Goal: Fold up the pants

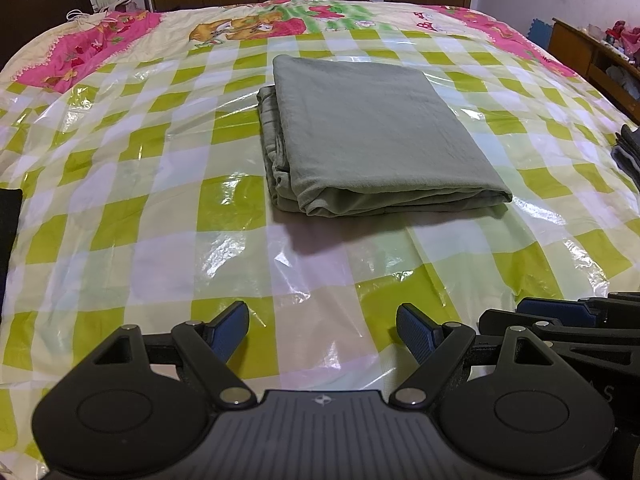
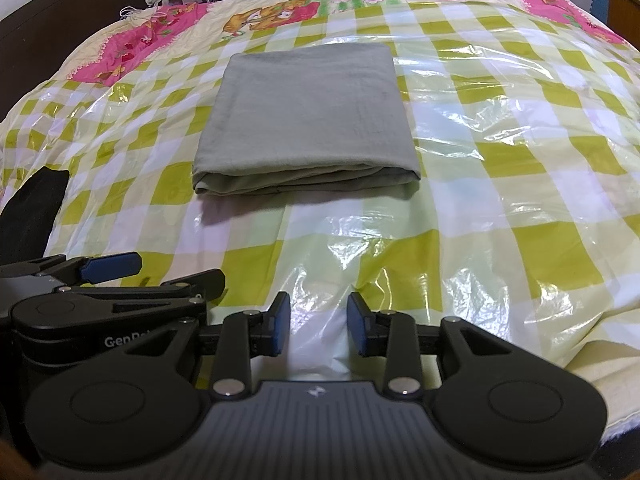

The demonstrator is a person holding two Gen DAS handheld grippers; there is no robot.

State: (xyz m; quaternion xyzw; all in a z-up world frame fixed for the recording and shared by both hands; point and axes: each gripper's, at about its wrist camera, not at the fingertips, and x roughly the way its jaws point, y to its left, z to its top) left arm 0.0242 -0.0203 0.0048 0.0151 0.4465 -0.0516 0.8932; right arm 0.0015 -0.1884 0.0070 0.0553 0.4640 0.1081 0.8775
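The grey-green pants (image 1: pixel 372 136) lie folded into a flat rectangular stack in the middle of the bed; they also show in the right wrist view (image 2: pixel 304 120). My left gripper (image 1: pixel 322 330) is open and empty, held near the bed's front edge, well short of the pants. My right gripper (image 2: pixel 319 326) is open and empty, also near the front edge and apart from the pants. In the left wrist view the right gripper (image 1: pixel 560 314) shows at the right. In the right wrist view the left gripper (image 2: pixel 120 272) shows at the left.
The bed carries a green-and-white checked plastic sheet (image 1: pixel 160 200) over a pink cartoon quilt (image 1: pixel 88 48). A dark headboard (image 2: pixel 60 8) stands at the left. Dark clothes (image 1: pixel 630 152) lie at the right edge, a dark cloth (image 2: pixel 36 208) at the left. A wooden shelf (image 1: pixel 592 52) stands right.
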